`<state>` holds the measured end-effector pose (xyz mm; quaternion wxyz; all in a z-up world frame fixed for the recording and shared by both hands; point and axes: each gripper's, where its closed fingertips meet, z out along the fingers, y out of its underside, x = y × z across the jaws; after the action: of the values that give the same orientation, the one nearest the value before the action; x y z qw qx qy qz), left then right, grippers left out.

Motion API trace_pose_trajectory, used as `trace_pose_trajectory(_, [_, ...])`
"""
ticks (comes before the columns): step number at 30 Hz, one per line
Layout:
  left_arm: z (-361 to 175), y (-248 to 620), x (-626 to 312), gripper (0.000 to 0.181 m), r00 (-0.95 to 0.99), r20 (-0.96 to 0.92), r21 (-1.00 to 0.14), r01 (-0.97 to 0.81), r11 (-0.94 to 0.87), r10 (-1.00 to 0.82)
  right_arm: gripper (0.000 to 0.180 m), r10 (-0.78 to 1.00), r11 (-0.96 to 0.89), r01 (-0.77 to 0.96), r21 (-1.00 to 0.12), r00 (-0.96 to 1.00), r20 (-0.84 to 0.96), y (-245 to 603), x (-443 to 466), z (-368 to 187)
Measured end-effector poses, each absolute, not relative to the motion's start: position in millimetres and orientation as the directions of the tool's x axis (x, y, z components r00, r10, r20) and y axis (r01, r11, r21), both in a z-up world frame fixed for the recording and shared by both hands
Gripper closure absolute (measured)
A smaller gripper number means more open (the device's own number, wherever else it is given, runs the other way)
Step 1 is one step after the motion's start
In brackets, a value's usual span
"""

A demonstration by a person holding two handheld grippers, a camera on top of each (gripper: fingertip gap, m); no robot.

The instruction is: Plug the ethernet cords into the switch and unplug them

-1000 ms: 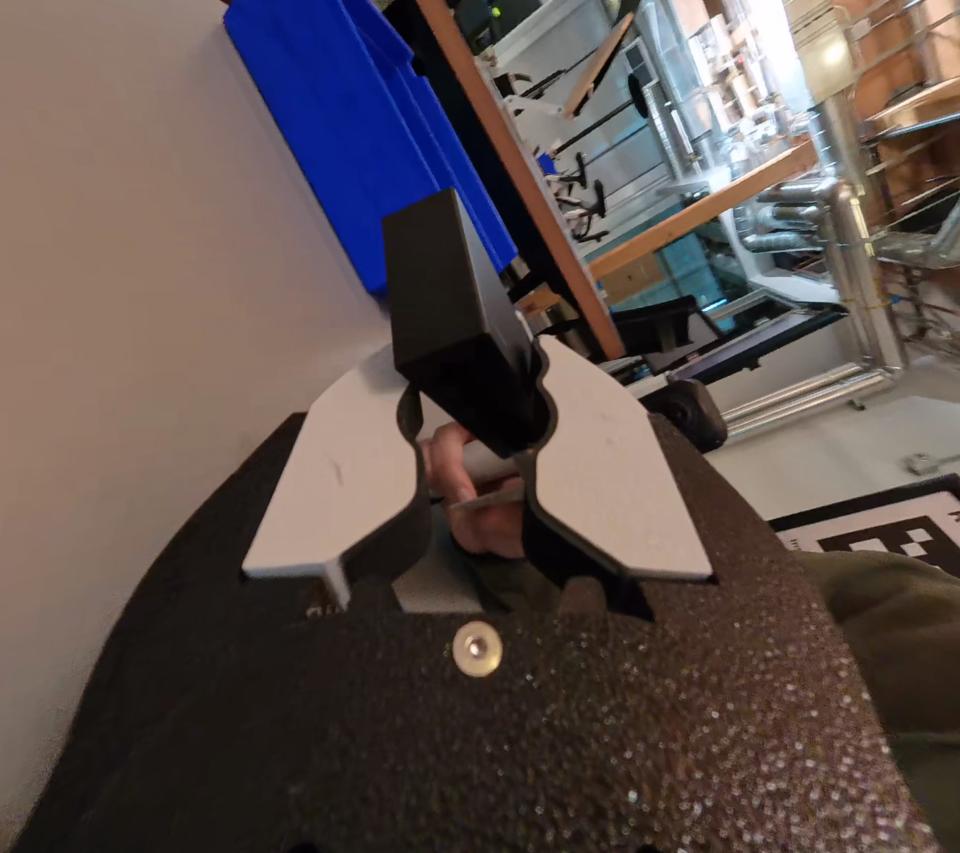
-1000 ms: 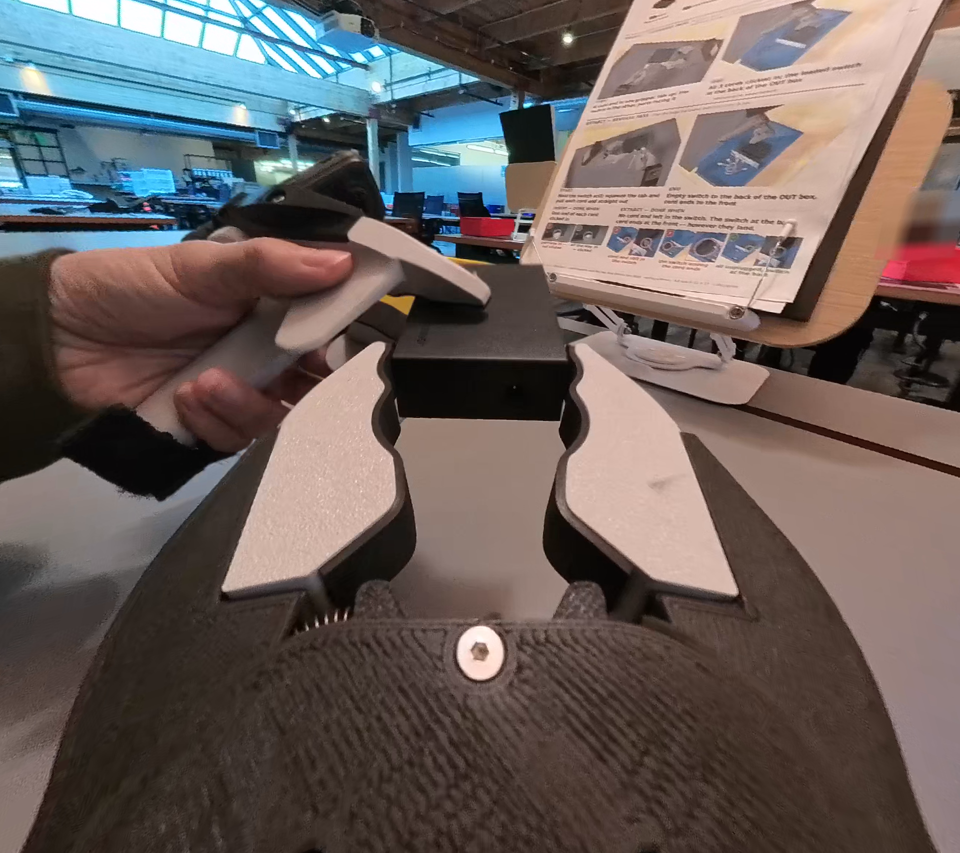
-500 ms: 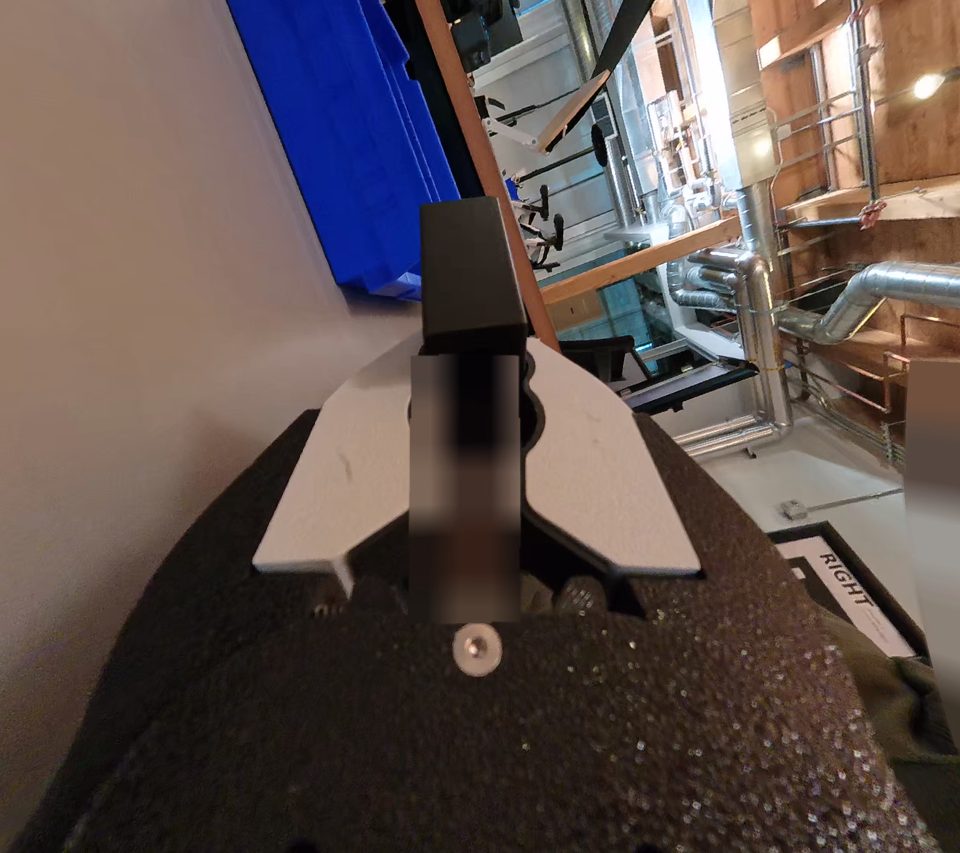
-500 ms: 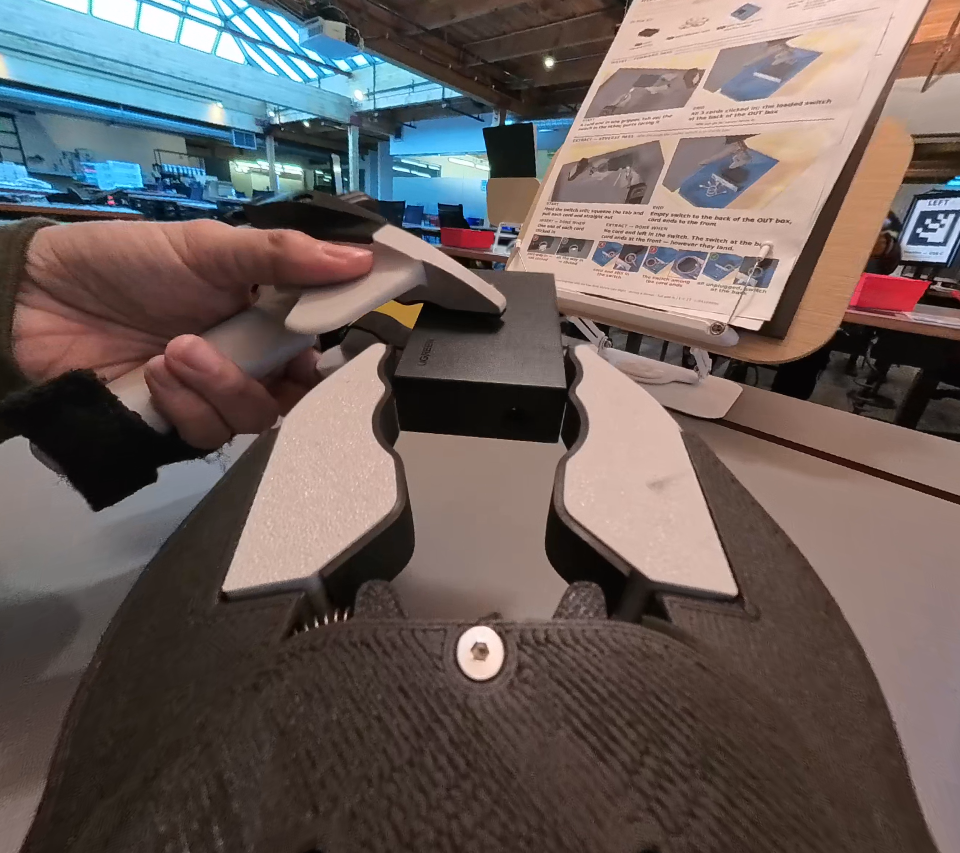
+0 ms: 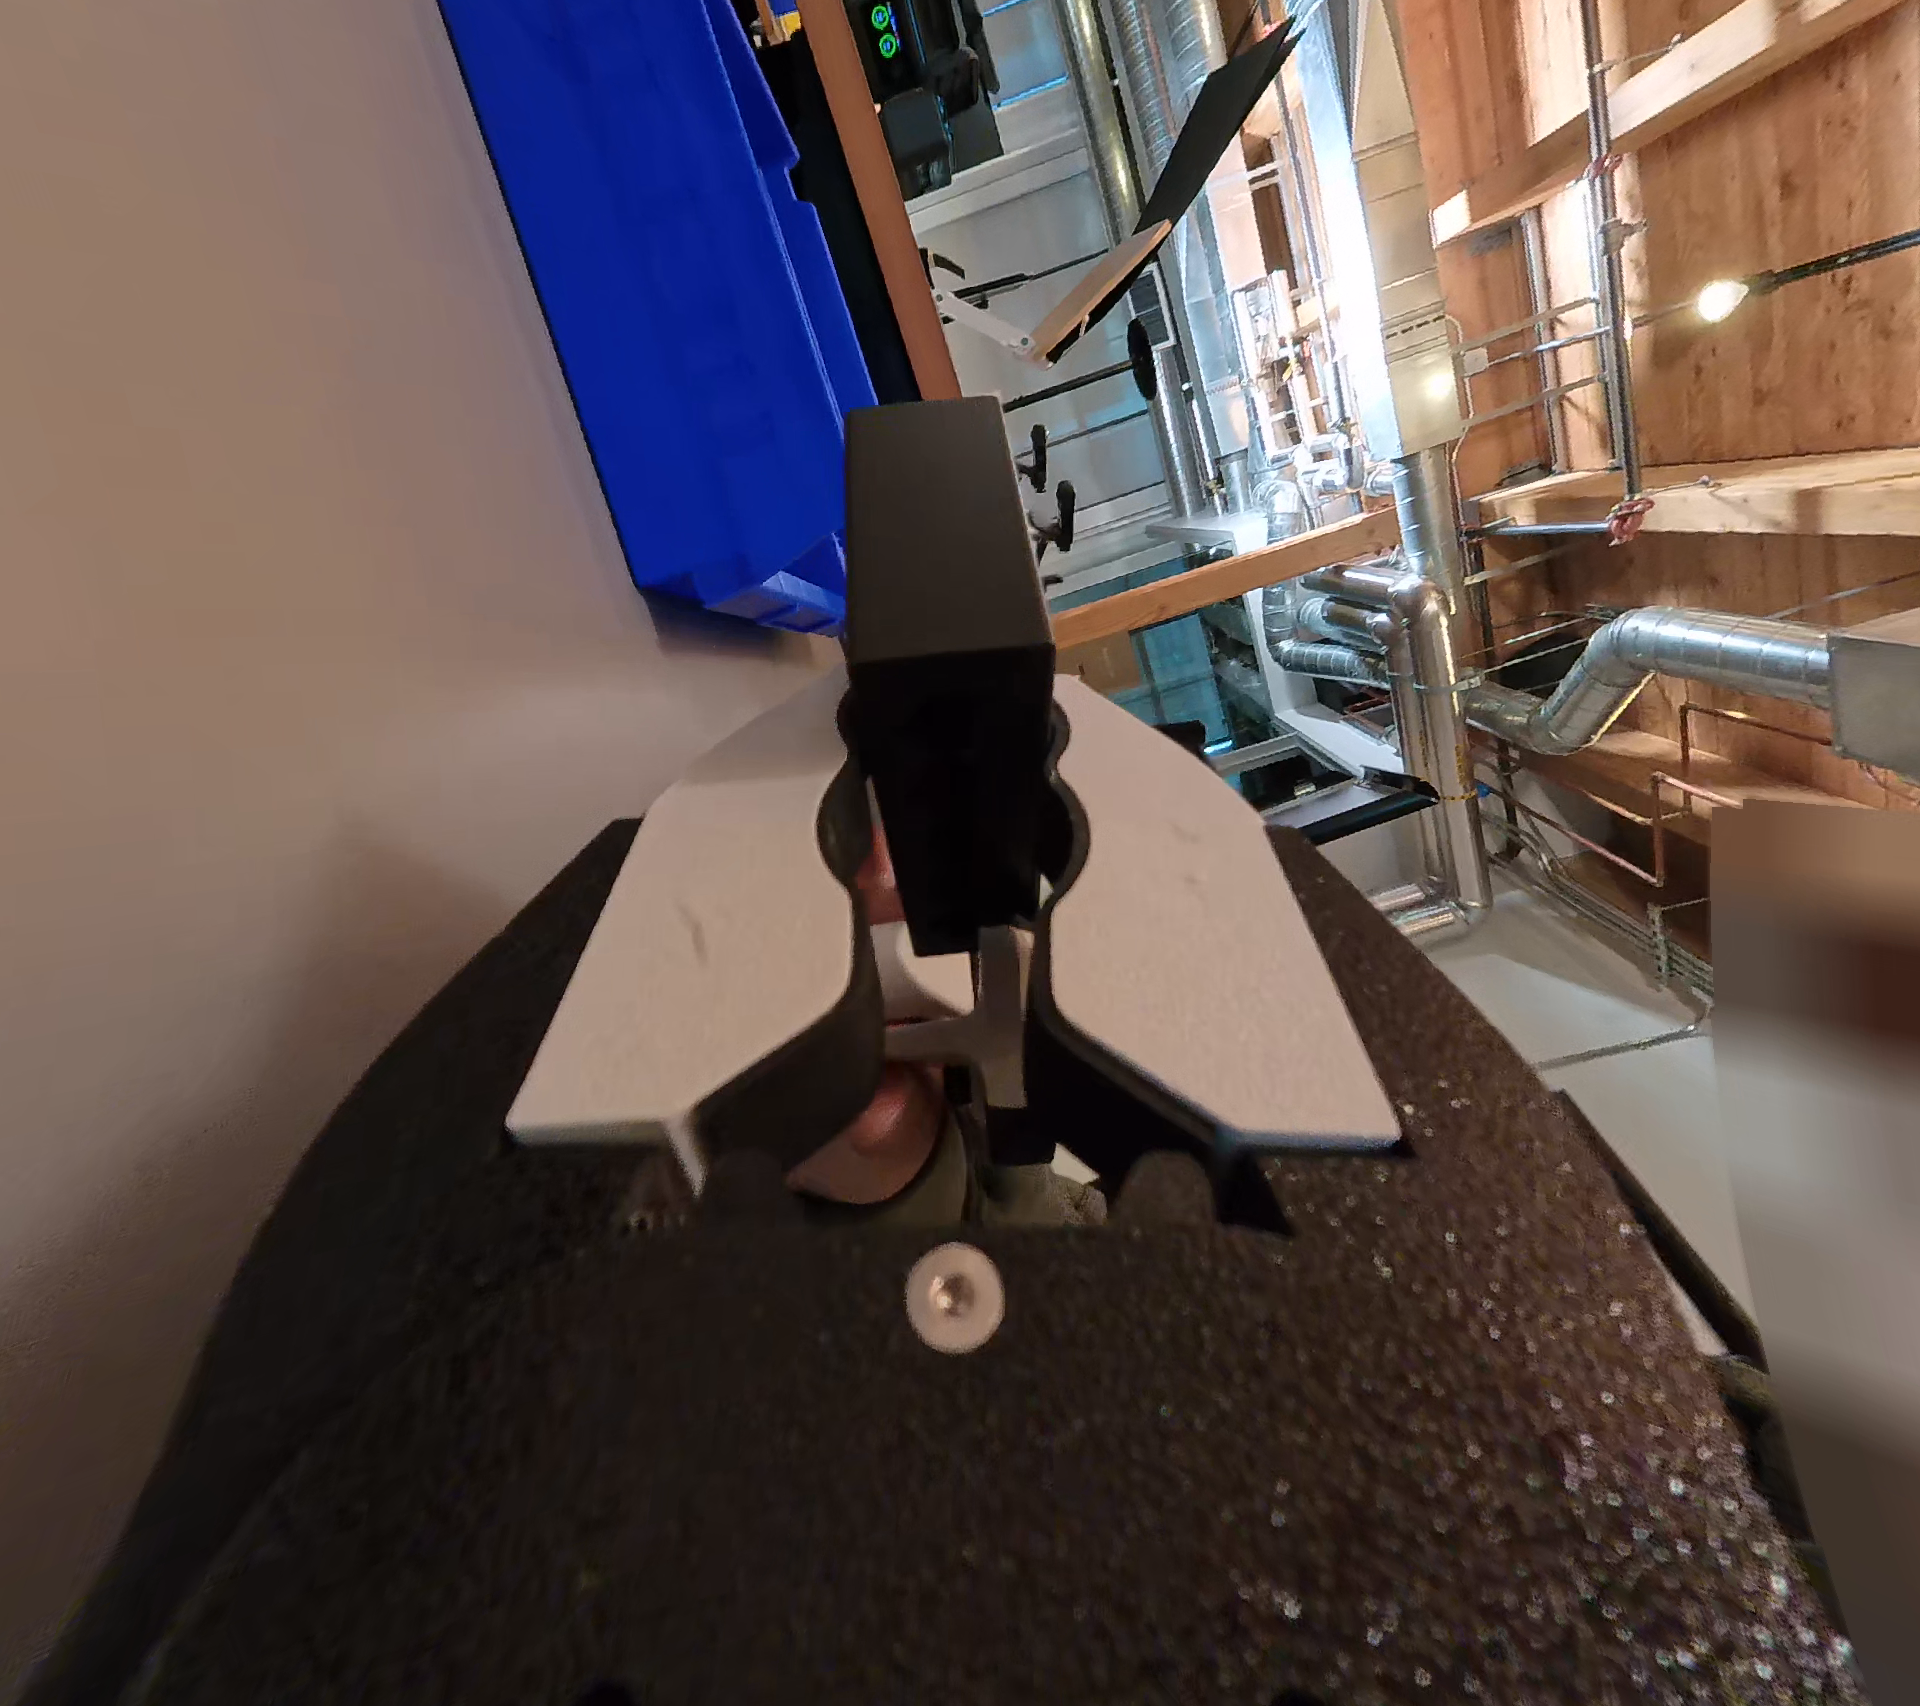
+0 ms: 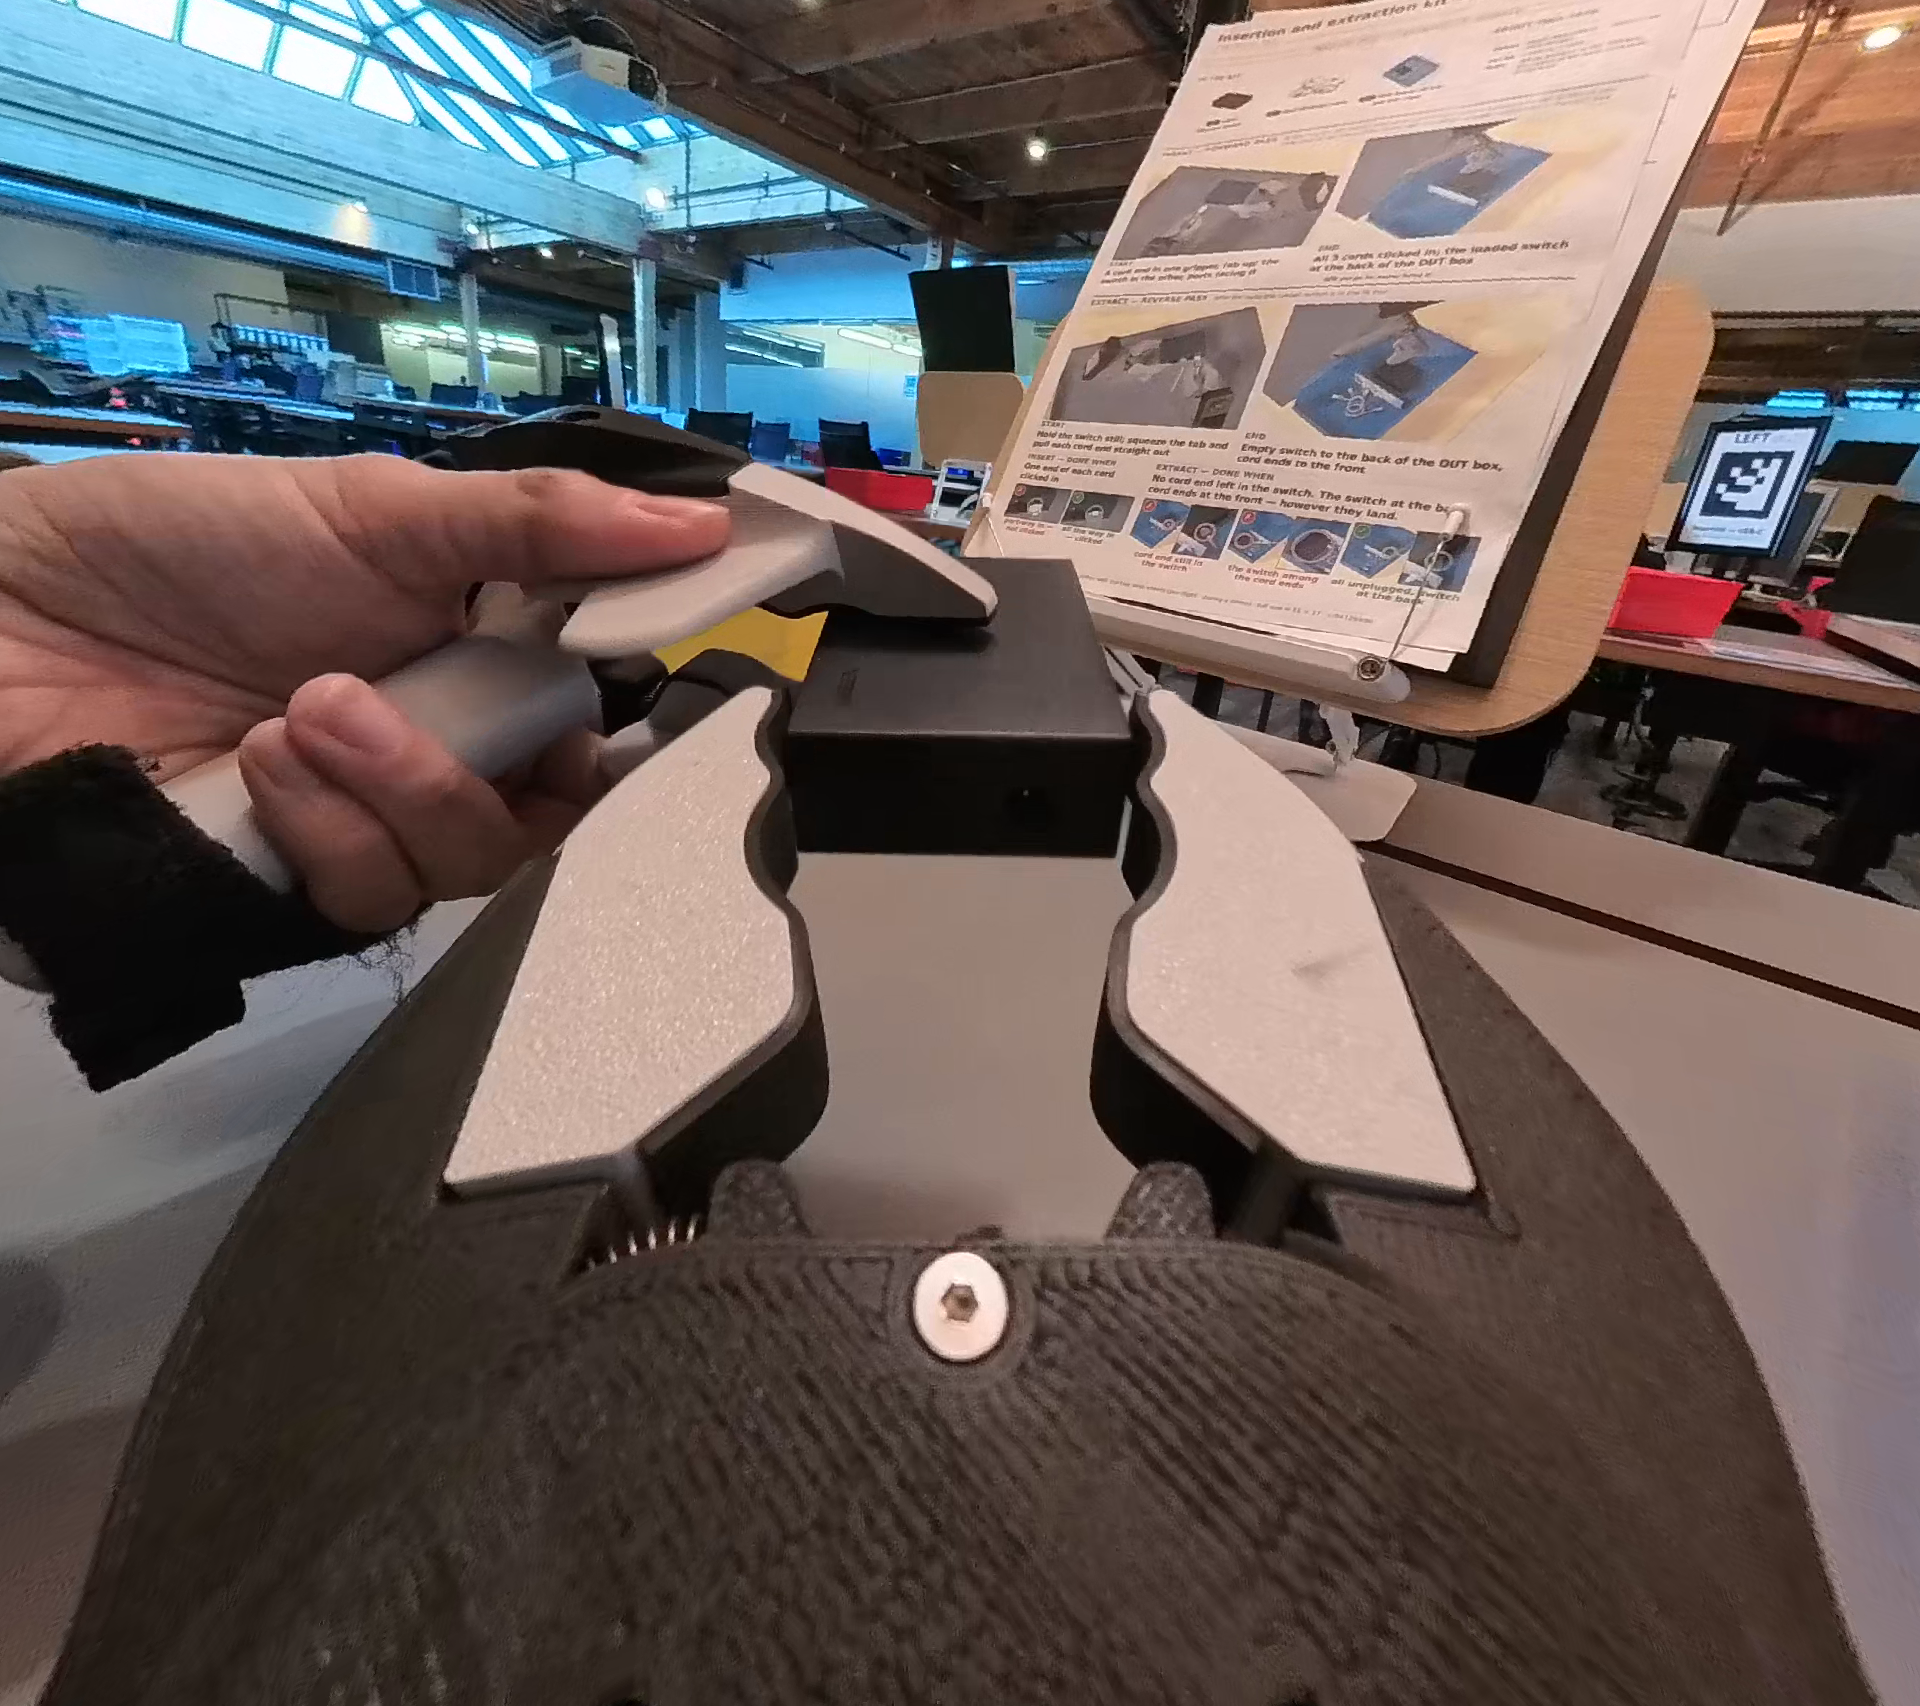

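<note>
Gripping the black switch [image 5: 940,576] jointly, both claws clamp it, its long axis along the left claw [image 5: 951,809]

Switch [image 6: 956,700]: matt black, smooth casing. Fingers [image 6: 644,929]: grey, grainy faces on black plastic. Bench [image 6: 1662,1085]: smooth pale matt top. Bin [image 5: 644,222]: glossy blue plastic. Instruction sheet [image 6: 1382,285]: paper on wood board.

Left hand-held gripper [image 5: 951,783] clamped, rolled sideways; right hand-held gripper [image 6: 958,757] level, clamped; left hand [image 6: 312,648] gripping handle.
</note>
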<state>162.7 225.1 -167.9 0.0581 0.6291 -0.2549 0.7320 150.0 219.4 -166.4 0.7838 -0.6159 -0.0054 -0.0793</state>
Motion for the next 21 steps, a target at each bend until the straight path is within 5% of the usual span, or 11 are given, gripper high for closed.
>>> trace_pose_trajectory(13, [-168.0, 230.3, 160.6, 0.152, -0.201, 0.947, -0.313, -0.400, -0.862, -0.250, 0.119, -0.056, 0.184, 0.078, -0.980, 0.996, 0.069, 220.7, 146.9, -169.4])
trace_pose_trajectory(21, [-168.9, 233.2, 159.2, 0.139, -0.211, 0.895, -0.445, -0.371, -0.815, -0.392, 0.119, -0.019, 0.228, -0.029, -0.973, 0.999, -0.035, 215.7, 151.0, -163.9])
